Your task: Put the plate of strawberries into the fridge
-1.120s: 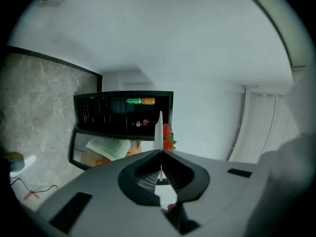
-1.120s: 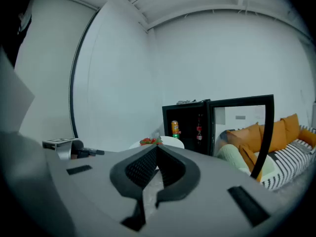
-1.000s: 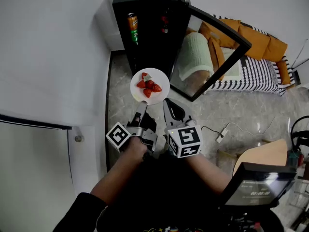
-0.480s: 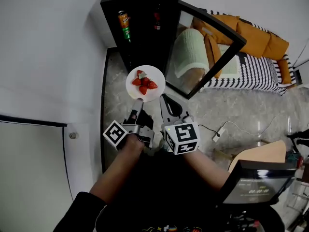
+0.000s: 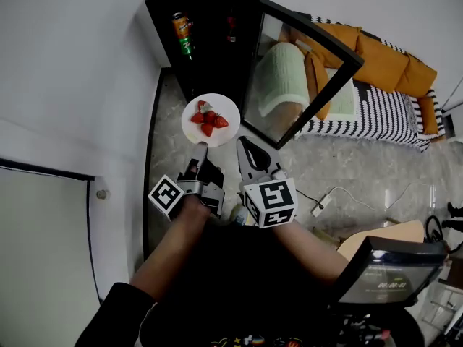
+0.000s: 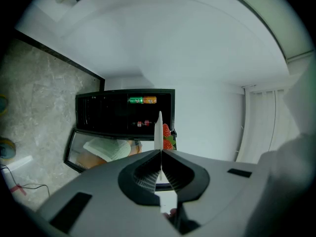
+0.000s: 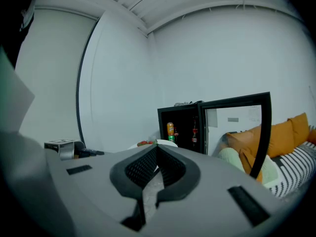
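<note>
A round white plate [image 5: 221, 105] of red strawberries [image 5: 206, 119] was held short of the small black fridge [image 5: 210, 35]

The plate was pinched at its 6 o'clock rim between the closed jaws of the left gripper [image 5: 199, 150] and was carried face up in the air, not yet inside the fridge; from the claw, the fridge's dark opening was seen at 12 o'clock, near the plate's far rim but apart from it, with the glass-fronted door [image 5: 311, 30] swung wide toward 2 o'clock. The right gripper [image 5: 242, 144] was held just beside the left, at its 3 o'clock, jaws pressed together on nothing. A straight advance toward 12 o'clock, kept clear of the door, was judged to be called for
</note>
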The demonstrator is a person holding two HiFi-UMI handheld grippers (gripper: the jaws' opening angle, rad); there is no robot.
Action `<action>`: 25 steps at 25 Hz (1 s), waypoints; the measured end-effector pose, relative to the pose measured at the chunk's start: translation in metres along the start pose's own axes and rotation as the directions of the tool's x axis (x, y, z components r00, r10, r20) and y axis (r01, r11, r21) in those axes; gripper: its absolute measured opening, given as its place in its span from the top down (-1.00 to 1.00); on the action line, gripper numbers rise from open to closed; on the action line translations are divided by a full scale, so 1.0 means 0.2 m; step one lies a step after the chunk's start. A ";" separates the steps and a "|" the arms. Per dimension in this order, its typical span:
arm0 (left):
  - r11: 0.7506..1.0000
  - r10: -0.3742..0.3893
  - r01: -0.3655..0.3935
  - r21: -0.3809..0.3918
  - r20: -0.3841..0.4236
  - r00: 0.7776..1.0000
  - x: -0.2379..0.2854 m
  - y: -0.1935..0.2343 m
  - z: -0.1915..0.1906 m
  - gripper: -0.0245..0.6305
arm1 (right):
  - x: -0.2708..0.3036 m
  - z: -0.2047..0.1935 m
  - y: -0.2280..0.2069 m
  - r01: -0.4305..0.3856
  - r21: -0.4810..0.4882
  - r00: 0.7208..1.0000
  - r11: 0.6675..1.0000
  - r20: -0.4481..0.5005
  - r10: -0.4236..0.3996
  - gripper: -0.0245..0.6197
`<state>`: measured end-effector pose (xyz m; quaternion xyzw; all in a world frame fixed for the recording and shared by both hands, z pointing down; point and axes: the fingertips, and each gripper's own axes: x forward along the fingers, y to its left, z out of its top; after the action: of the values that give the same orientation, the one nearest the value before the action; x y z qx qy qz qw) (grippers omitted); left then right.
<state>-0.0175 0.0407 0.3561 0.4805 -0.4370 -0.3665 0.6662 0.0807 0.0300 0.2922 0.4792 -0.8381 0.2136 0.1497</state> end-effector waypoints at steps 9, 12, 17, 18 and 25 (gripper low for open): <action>0.998 -0.053 0.053 0.036 0.005 0.999 0.00 -0.05 0.06 0.89 | 0.04 0.02 0.10 -0.037 -0.043 0.998 0.998 0.039 0.039 0.91; 0.998 -0.053 0.053 0.042 -0.003 0.999 0.01 0.01 0.11 0.89 | 0.10 -0.01 0.15 -0.049 -0.060 0.997 0.997 0.048 0.052 0.91; 0.999 -0.028 0.030 0.030 -0.036 0.999 0.20 0.12 0.26 0.89 | 0.31 -0.02 0.13 -0.045 -0.094 0.997 0.995 0.050 0.050 0.91; 0.999 -0.020 0.022 0.033 -0.041 0.999 0.25 0.13 0.30 0.89 | 0.37 -0.01 0.10 -0.035 -0.089 0.998 0.995 0.046 0.039 0.91; 0.999 -0.019 0.021 0.030 -0.073 0.997 0.42 0.12 0.40 0.89 | 0.55 0.03 0.01 0.020 -0.055 1.000 0.998 0.023 -0.019 0.91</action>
<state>-0.0607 -0.0539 0.4104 0.5083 -0.4133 -0.3485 0.6704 0.0249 -0.0534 0.3376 0.4855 -0.8405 0.1836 0.1555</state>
